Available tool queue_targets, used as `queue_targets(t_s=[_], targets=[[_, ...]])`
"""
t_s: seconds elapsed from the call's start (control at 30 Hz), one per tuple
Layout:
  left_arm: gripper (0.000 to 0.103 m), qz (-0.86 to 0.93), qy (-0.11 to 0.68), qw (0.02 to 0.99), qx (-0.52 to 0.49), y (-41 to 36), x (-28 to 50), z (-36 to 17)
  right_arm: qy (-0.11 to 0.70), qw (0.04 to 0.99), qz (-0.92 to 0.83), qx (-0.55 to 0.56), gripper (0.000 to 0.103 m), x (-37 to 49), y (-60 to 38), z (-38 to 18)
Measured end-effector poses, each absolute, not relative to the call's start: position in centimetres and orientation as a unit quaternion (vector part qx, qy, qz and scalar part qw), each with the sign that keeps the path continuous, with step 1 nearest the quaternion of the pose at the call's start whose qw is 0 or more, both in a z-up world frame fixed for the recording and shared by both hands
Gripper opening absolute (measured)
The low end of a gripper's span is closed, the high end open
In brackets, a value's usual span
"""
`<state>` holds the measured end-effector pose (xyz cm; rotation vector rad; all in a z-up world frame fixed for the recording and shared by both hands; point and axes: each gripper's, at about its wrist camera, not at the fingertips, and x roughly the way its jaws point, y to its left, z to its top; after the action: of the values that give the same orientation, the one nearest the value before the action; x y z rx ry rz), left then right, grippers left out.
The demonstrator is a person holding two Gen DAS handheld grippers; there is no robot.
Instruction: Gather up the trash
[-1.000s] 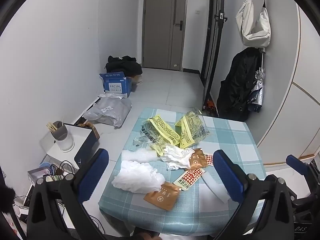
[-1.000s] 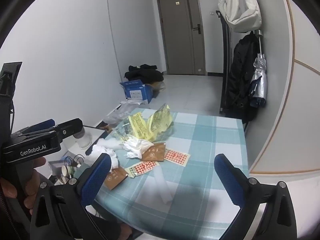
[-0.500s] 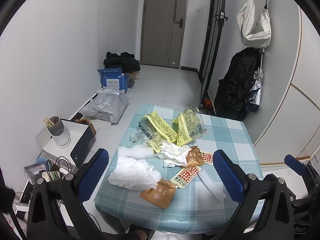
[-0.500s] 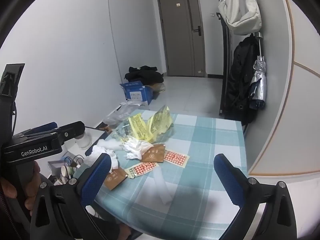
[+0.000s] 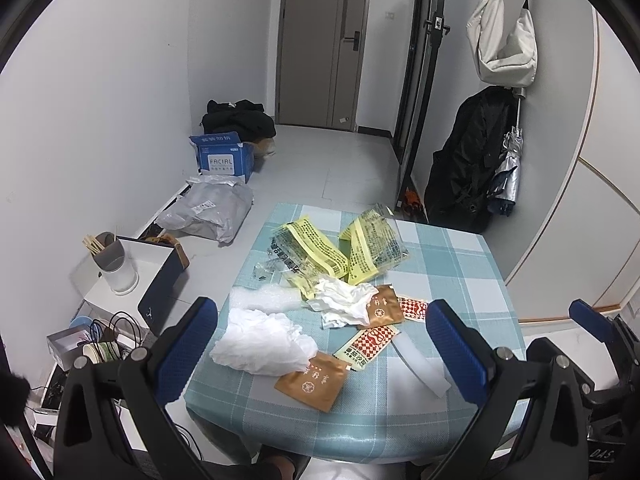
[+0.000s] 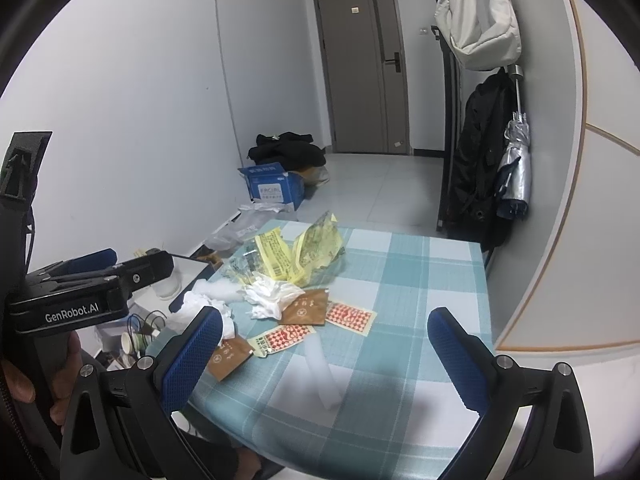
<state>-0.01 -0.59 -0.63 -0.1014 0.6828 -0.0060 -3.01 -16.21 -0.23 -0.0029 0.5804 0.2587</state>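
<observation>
Trash lies on a small table with a blue-green checked cloth: yellow printed plastic bags, crumpled white tissues, brown sachets, red-and-white checked packets and a white plastic strip. My left gripper is open and empty, above the table's near edge. My right gripper is open and empty, over the table's near right part. The left gripper's body shows at the left of the right wrist view.
On the floor to the left are a white box with a cup of sticks, cables and paper cups, a grey parcel bag, a blue carton and dark clothes. A coat and umbrella hang at right.
Both grippers have risen and pulled back slightly, so the table looks a little smaller and lower. The trash has not moved. Both stay open.
</observation>
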Motion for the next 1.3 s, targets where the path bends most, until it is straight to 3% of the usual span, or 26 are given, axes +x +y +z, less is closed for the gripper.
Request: queue_targets(t_s=[1.3], targets=[[0.102,-0.005,0.351,0.933,-0.081,-0.1,0.9,-1.2,0.311,0.939,0.14,0.033,0.103,-2.0,-17.3,-0.8]])
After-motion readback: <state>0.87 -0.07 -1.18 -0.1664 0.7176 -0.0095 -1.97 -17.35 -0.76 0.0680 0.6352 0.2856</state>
